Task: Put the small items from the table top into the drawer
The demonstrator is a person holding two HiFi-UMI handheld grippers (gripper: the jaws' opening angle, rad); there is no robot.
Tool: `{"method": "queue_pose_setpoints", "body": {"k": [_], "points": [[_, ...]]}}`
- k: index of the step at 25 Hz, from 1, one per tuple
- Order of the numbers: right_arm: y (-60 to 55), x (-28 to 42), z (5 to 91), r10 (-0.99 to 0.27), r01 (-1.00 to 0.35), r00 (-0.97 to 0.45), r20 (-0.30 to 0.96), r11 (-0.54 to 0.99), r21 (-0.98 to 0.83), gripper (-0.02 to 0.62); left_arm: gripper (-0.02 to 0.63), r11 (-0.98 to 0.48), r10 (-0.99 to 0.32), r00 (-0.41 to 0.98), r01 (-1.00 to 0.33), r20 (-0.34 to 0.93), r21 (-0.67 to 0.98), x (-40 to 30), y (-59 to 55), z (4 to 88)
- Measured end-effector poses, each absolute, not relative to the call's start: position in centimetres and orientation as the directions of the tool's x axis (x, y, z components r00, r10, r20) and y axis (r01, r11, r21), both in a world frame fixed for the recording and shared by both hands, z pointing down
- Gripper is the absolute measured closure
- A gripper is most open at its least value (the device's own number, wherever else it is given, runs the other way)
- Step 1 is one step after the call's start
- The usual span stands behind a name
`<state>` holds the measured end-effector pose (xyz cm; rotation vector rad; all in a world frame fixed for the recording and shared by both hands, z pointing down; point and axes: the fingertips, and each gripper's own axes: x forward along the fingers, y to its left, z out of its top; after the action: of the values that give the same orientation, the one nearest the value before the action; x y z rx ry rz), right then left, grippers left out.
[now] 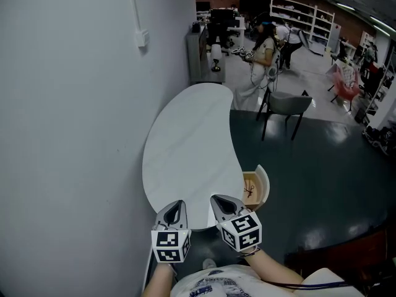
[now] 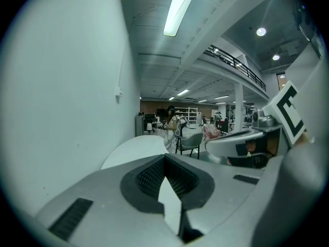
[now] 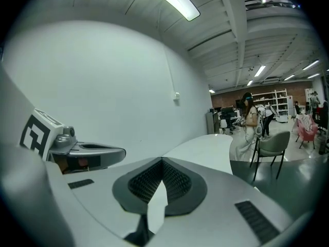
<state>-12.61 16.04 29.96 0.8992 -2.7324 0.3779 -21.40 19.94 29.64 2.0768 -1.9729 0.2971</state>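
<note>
Judging by the bare white top of the table [image 1: 185, 135], the clearing looks all but finished: no loose thing shows anywhere on it. The drawer [image 1: 264, 179] stands pulled open at the table's right side, near the close end. Small items [image 1: 250, 189] lie in it, dark against its pale wood and too small to name. If anything is left to do, it is probably a last check of the top, and perhaps pushing the drawer shut, though the task does not ask for that.

The left gripper [image 1: 178, 204] and the right gripper [image 1: 218, 199] hang side by side over the near end of the table, each with its jaws pressed together and nothing between them.

The table is a rounded bean shape, smooth and matt, set against a plain grey wall [image 1: 74, 116]. Beyond it runs a dark, shiny floor [image 1: 309, 166] with a grey chair [image 1: 288, 104]. Farther back in the large workshop room are a person [image 1: 265, 51] and white shelves [image 1: 303, 11].
</note>
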Motion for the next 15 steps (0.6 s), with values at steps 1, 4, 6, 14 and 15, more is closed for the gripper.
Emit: {"method": "queue_pose_setpoints", "body": {"k": [1, 4, 6, 14, 15], "points": [[15.99, -12.64, 29.96, -0.545, -0.606, -0.782, 0.303, 0.777, -0.169, 0.575, 0.588, -0.046, -0.944, 0.059, -0.998, 0.324, 0.048, -21.37, 19.84, 29.66], [15.95, -12.53, 29.88, -0.547, -0.609, -0.781, 0.302, 0.775, -0.169, 0.575, 0.588, -0.048, -0.944, 0.061, -0.998, 0.324, 0.046, -21.3, 19.68, 29.54], [15.88, -12.44, 29.86, -0.55, -0.611, -0.779, 0.301, 0.773, -0.169, 0.575, 0.588, -0.049, -0.945, 0.061, -0.998, 0.322, 0.045, -21.3, 19.57, 29.47], [15.63, -11.85, 30.0, -0.559, -0.621, -0.773, 0.301, 0.764, -0.174, 0.575, 0.588, -0.058, -0.94, 0.073, -0.997, 0.333, 0.056, -20.73, 19.18, 29.88], [15.64, -11.77, 30.04, -0.559, -0.622, -0.772, 0.302, 0.764, -0.173, 0.575, 0.588, -0.06, -0.94, 0.076, -0.997, 0.334, 0.058, -20.62, 19.16, 29.95]]}}
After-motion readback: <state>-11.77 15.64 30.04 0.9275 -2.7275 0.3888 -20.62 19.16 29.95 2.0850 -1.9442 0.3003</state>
